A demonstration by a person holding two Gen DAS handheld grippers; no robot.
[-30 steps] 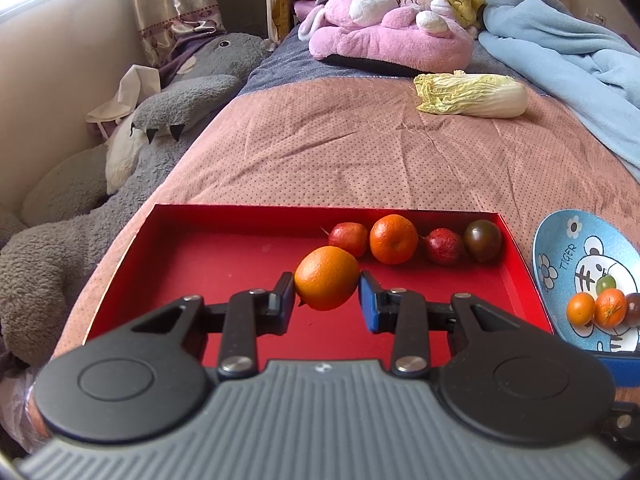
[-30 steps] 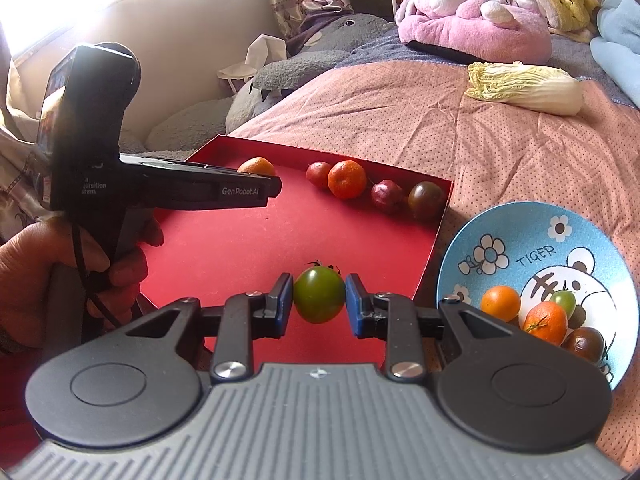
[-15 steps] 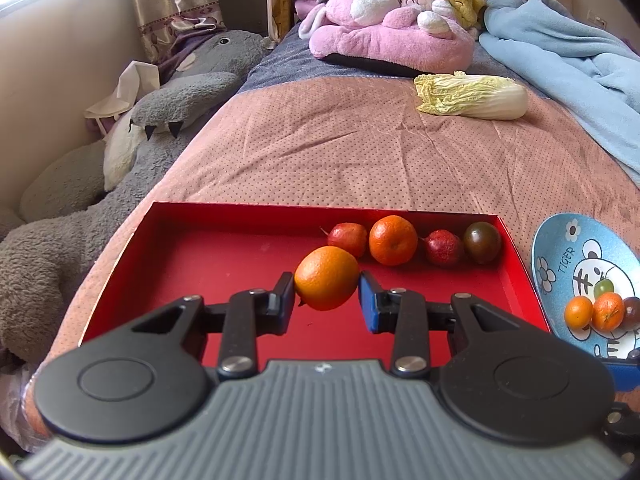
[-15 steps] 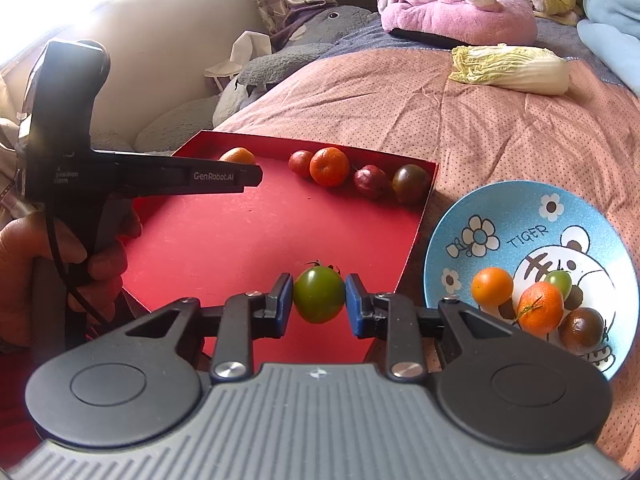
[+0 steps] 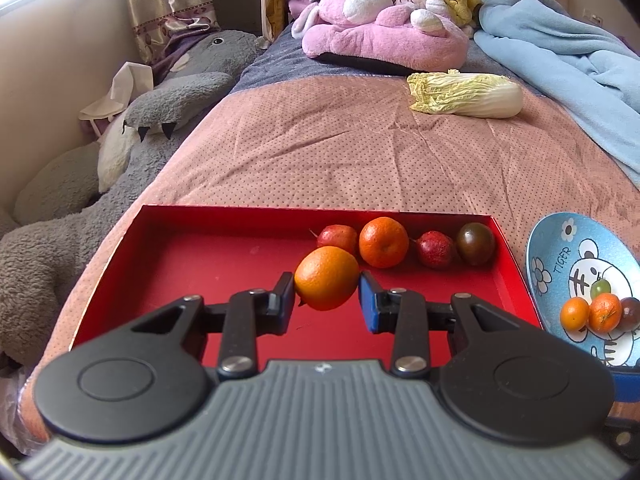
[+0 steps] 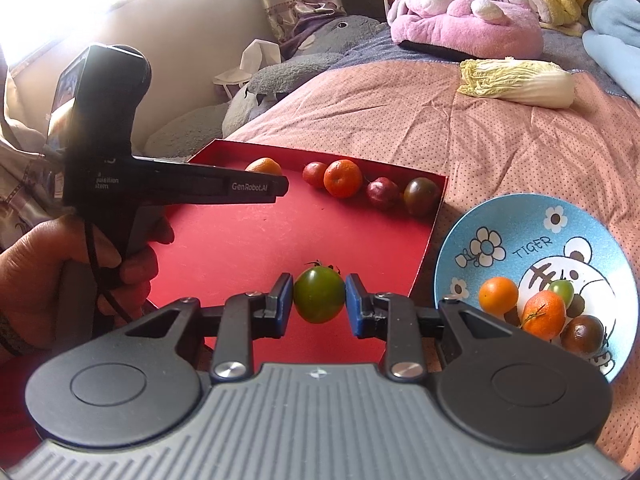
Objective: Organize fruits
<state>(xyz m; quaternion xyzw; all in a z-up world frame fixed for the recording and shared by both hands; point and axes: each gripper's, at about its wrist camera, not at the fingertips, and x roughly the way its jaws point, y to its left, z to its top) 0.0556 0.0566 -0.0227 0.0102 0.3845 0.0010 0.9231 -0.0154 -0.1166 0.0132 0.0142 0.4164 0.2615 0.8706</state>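
Gripping an orange, left gripper; right gripper clamps green tomato.

The left gripper, low in the frame's centre, pinches an orange fruit. The right gripper clamps a green tomato. A hand, lower left, seemingly grips the left handle.

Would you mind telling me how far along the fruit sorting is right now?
About midway, it seems. Done: four fruits sit in a row along the far wall of the red tray. In hand: the left gripper grips an orange above the tray; the right gripper grips a green tomato. Left: four fruits remain on the blue plate.
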